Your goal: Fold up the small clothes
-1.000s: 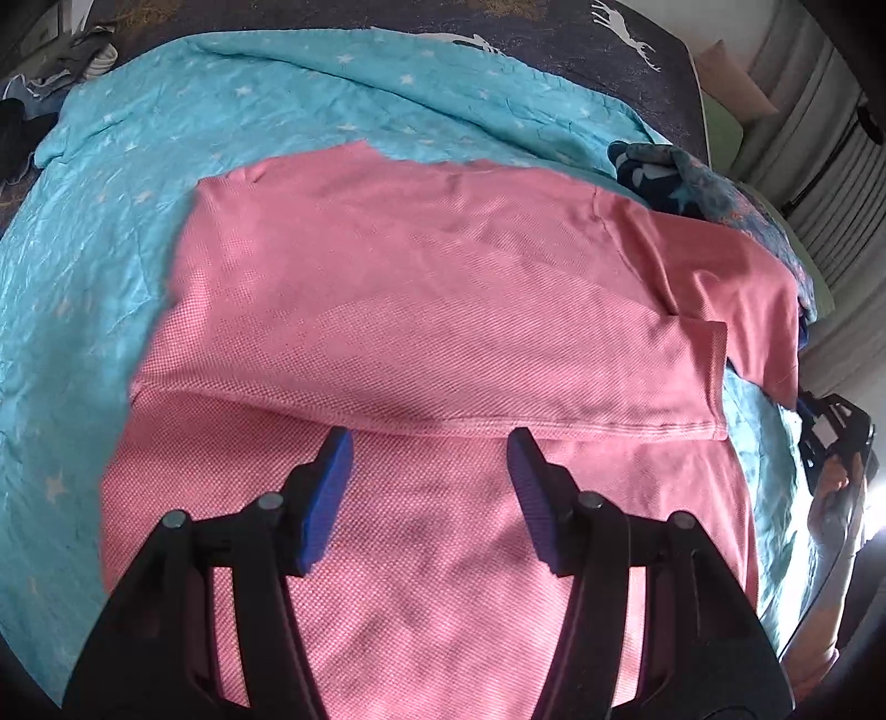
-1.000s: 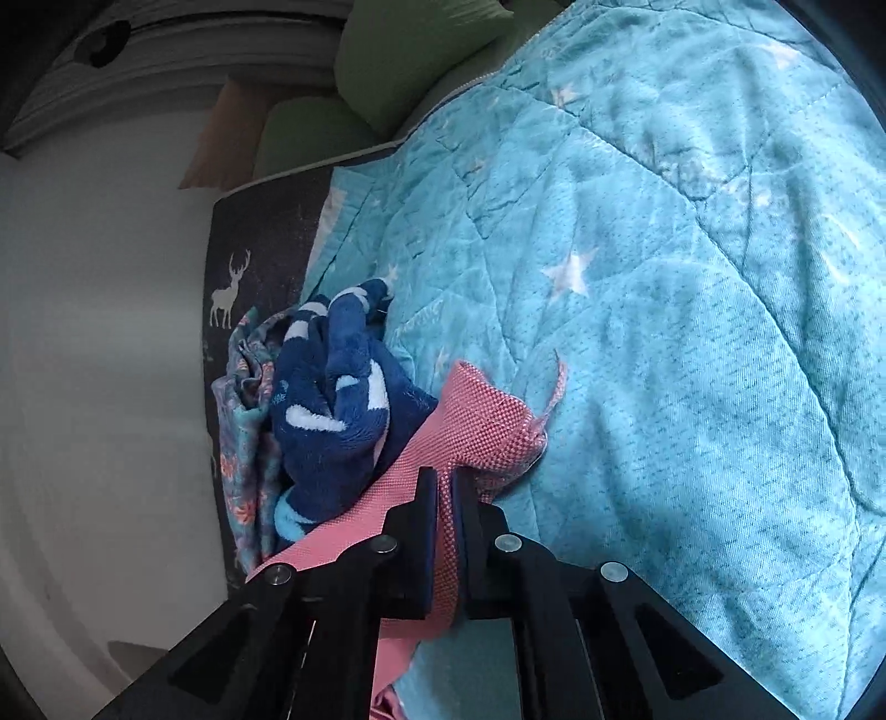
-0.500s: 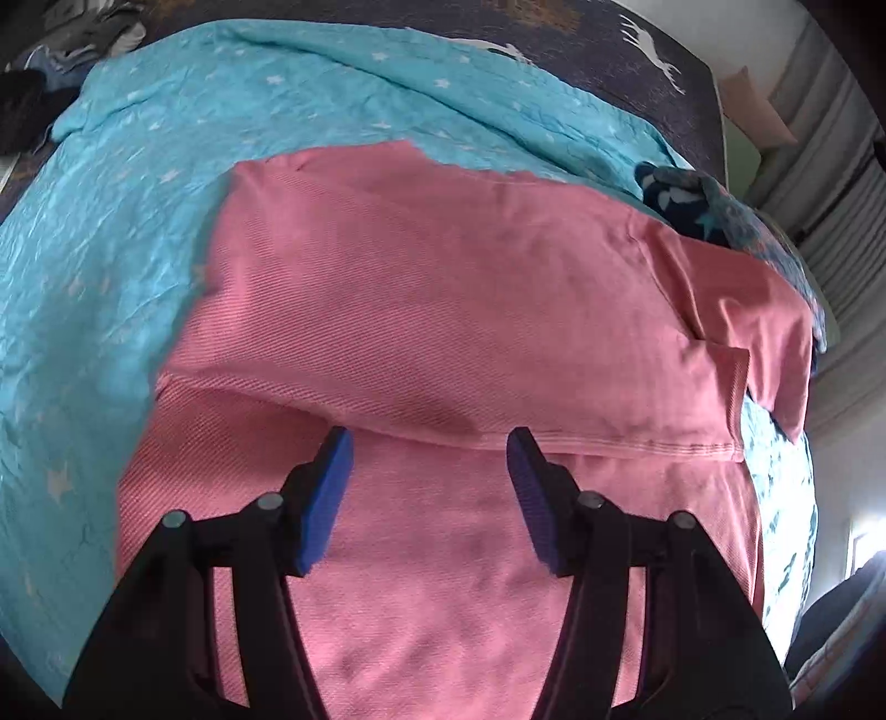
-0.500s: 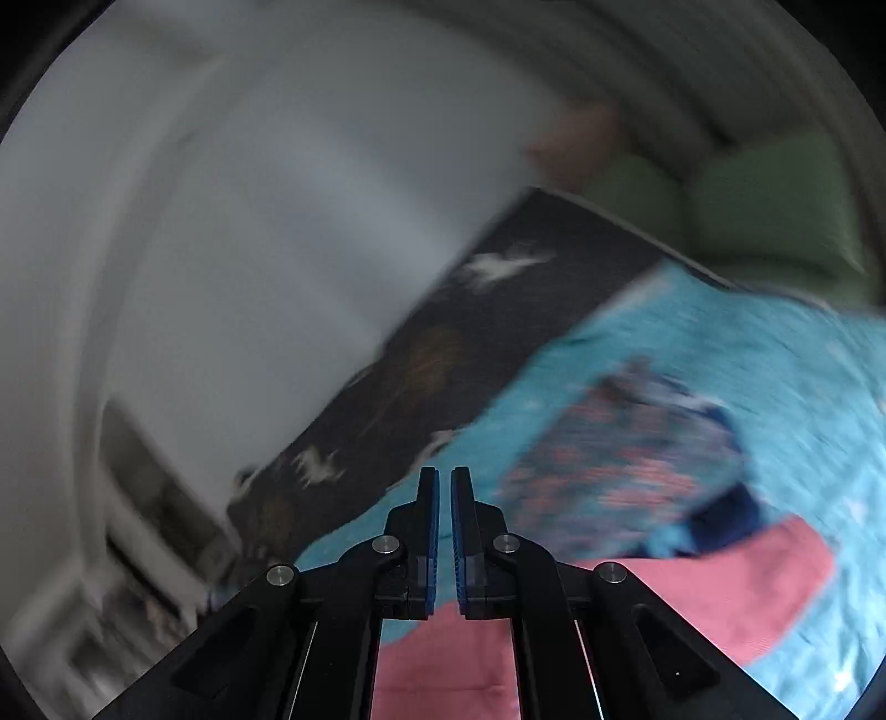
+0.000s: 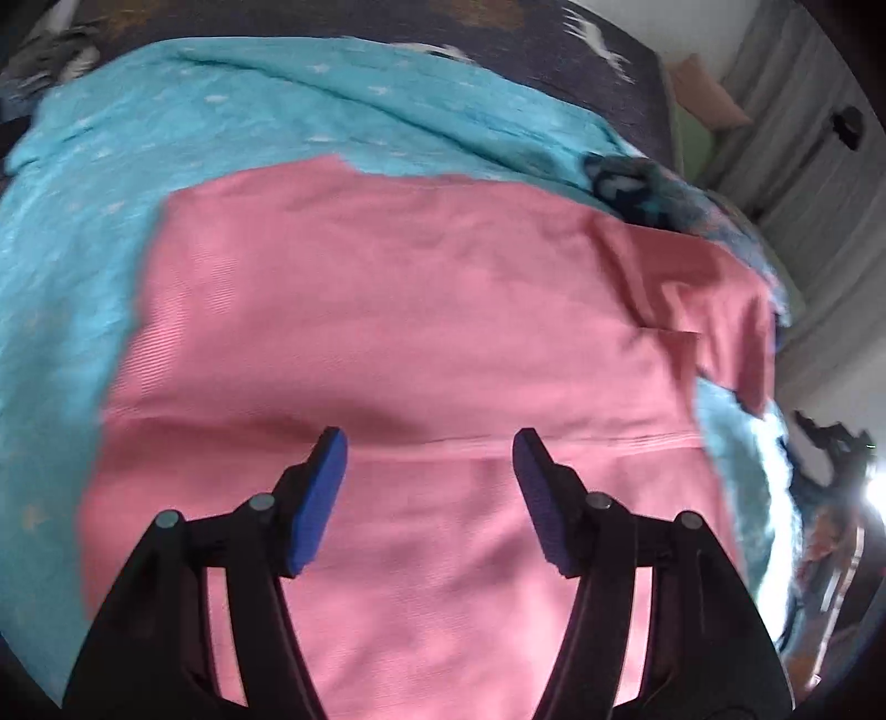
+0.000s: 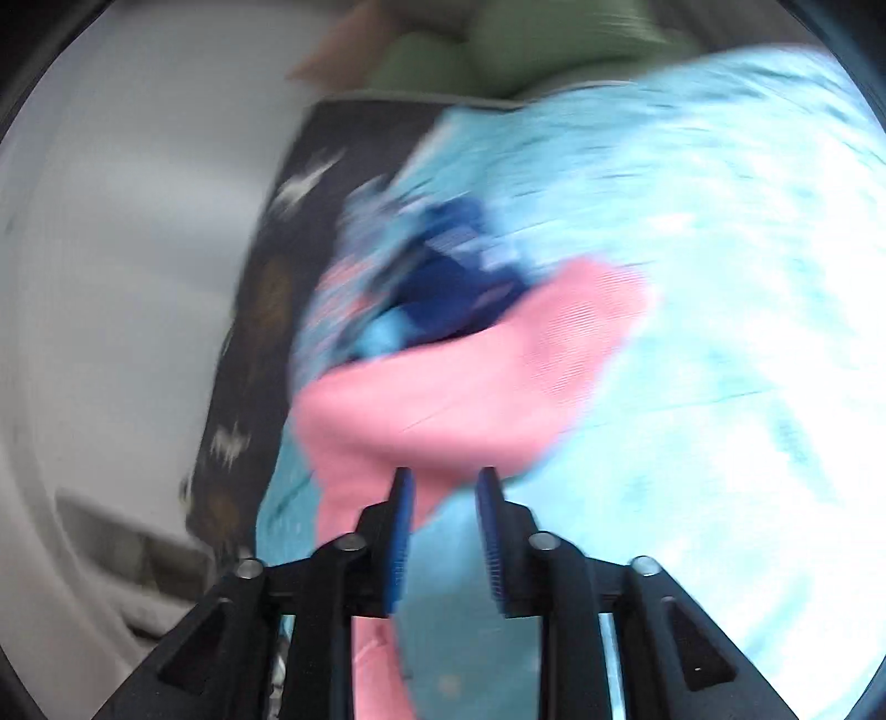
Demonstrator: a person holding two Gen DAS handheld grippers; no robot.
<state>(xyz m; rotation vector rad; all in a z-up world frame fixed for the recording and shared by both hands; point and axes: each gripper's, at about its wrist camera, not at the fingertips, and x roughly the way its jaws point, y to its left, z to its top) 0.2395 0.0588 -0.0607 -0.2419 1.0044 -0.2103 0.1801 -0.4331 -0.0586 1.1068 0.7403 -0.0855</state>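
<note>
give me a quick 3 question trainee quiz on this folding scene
1. True or false: the left gripper is shut on the pink shirt.
2. What does the pink shirt lie on? A) wooden table B) turquoise star blanket C) bare floor
3. Fill in: the right gripper's jaws hold ____.

Key:
1. False; its jaws stand apart over the shirt.
2. B, the turquoise star blanket.
3. Nothing; they have just been opening, with nothing between them.

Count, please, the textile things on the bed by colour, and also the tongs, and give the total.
Pink shirt: 1
Turquoise star blanket: 1
Dark bed cover with white deer: 1
Dark blue and patterned clothes pile: 1 heap; the pieces in it cannot be told apart
Tongs: 2, the left tongs and the right tongs, both open and empty
Total: 6
</note>
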